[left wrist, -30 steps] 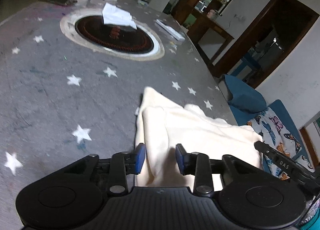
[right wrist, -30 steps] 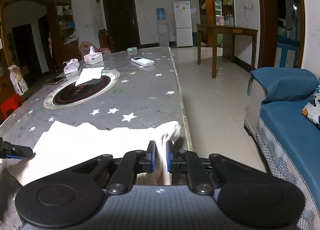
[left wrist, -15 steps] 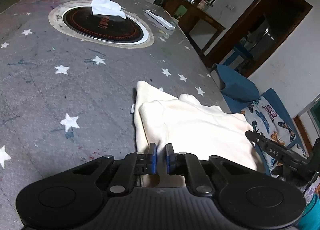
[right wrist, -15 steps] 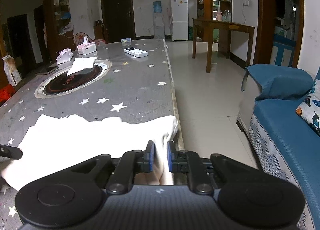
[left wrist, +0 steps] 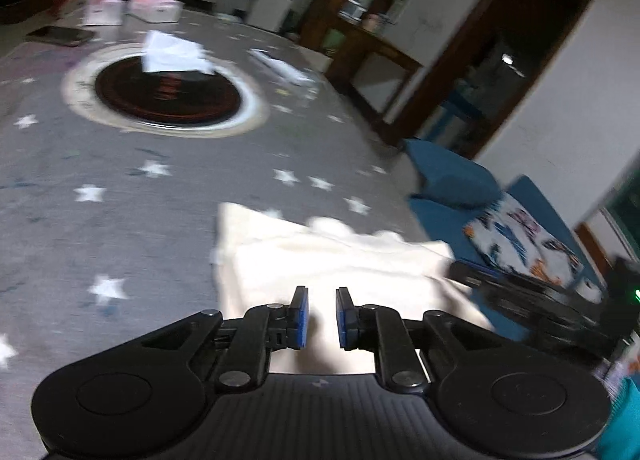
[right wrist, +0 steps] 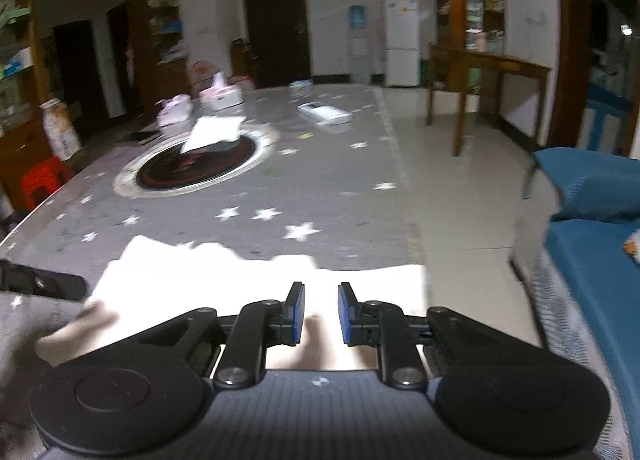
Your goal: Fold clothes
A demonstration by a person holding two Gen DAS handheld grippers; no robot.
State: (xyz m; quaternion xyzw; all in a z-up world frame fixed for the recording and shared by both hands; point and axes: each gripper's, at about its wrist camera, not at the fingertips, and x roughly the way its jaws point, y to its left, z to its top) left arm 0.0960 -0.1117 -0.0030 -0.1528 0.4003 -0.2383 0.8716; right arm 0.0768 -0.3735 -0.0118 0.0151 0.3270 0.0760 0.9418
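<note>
A cream garment [left wrist: 336, 260] lies folded on the grey star-patterned table [left wrist: 120, 180], near its front right edge; it also shows in the right wrist view [right wrist: 256, 280]. My left gripper [left wrist: 321, 316] is open and empty just above the garment's near edge. My right gripper [right wrist: 321, 312] is open and empty above the garment's near right part. The right gripper shows at the right of the left wrist view [left wrist: 520, 292]. The tip of the left gripper shows at the left of the right wrist view [right wrist: 40, 282]. Both views are blurred by motion.
A round dark hotplate [left wrist: 168, 96] with a white cloth [left wrist: 172, 56] on it is set in the table's middle. Tissue boxes [left wrist: 154, 10] and a white flat box [right wrist: 324, 114] stand farther back. A blue sofa [right wrist: 592, 244] is right of the table edge.
Both grippers were shut on the garment half a second ago and have opened, letting it go. The garment now lies flatter on the table. Both cameras have pulled back slightly.
</note>
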